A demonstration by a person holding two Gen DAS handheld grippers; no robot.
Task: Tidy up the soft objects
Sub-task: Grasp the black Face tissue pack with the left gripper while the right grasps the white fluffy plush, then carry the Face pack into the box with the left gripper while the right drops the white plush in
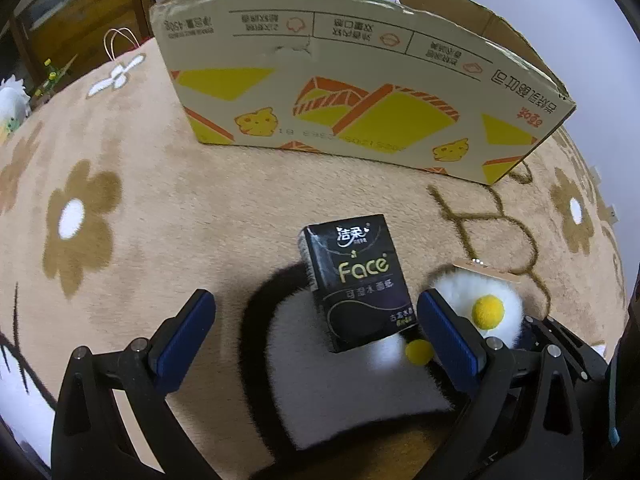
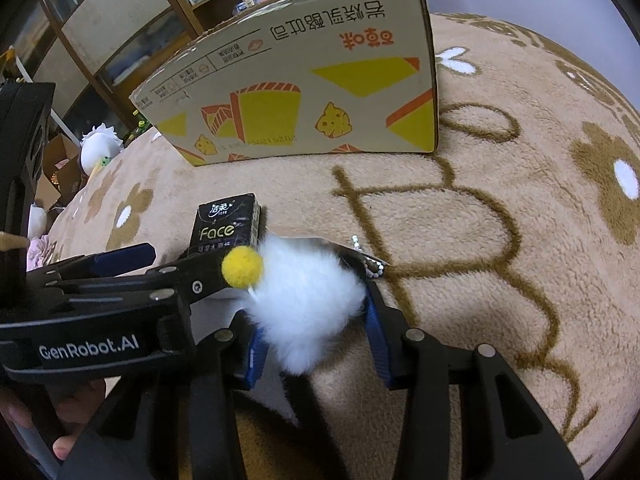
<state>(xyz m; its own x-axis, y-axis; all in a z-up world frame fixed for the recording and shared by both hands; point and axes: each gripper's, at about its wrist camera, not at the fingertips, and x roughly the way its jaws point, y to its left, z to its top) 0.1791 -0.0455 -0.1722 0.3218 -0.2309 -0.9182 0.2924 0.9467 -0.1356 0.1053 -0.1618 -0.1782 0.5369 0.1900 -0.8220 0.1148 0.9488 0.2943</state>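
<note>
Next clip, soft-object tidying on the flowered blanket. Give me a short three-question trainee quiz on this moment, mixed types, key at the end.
1. True or false: the right gripper is shut on the white fluffy toy.
2. Which thing stands between the left gripper's open fingers?
A. black tissue pack
B. cardboard box
C. a mug
3. Fill in: the pompom on the toy is ____.

Key: 1 true; 2 A; 3 yellow.

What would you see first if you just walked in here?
Probably the fluffy white toy with a yellow pom-pom, squeezed in the right hand-held gripper near the front. Beside it a black tissue pack lies on the flowery tan blanket, and a big cardboard box stands behind.
</note>
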